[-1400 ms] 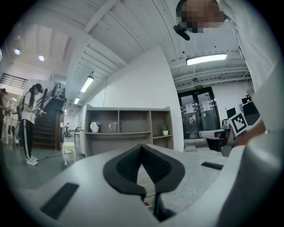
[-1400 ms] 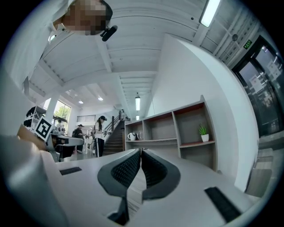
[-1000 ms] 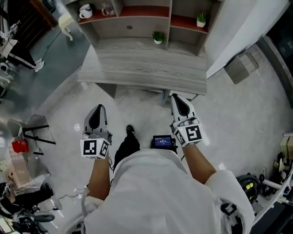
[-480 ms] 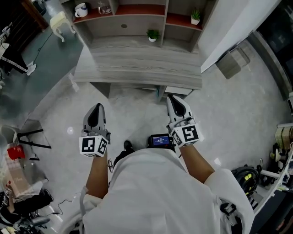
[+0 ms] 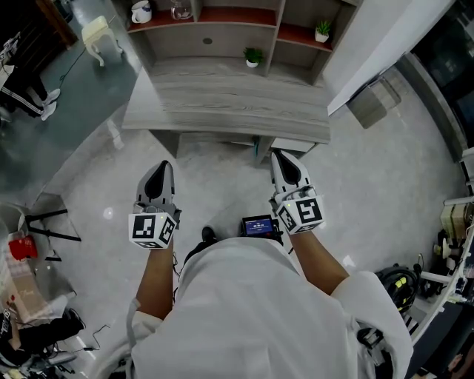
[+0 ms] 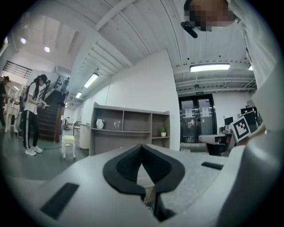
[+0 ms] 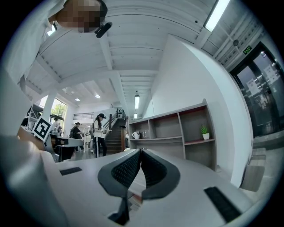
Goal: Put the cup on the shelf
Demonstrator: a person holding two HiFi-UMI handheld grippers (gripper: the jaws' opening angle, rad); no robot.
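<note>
- Two grippers show in the head view, both pointing level toward the grey desk [image 5: 237,104]. They sit in much the same part of the picture as a second ago.
- Change noted: the person's dark shoe [image 5: 208,235] stood forward between the grippers a second ago. It is now drawn back, near the small lit screen [image 5: 259,226].
- Change noted: the desk and the shelf [image 5: 237,15] behind it have shifted slightly in the picture, and the cup sits closer to the top edge.
- Left gripper [image 5: 159,166]: its own view shows the black pads [image 6: 128,164] meeting at the tips. It is clenched, with nothing between the jaws and nothing touched.
- Right gripper [image 5: 284,155]: its own view shows the same, pads [image 7: 126,170] together at the tips. It is clenched and empty.
- Task item: the white cup [image 5: 141,10] stands upright on the red board in the shelf's left compartment, just beside a clear glass vessel [image 5: 181,10].
- The cup is well apart from both grippers, with the desk between.
- Two small potted plants [image 5: 253,57] [image 5: 323,29] stand in the compartments to the right.
</note>
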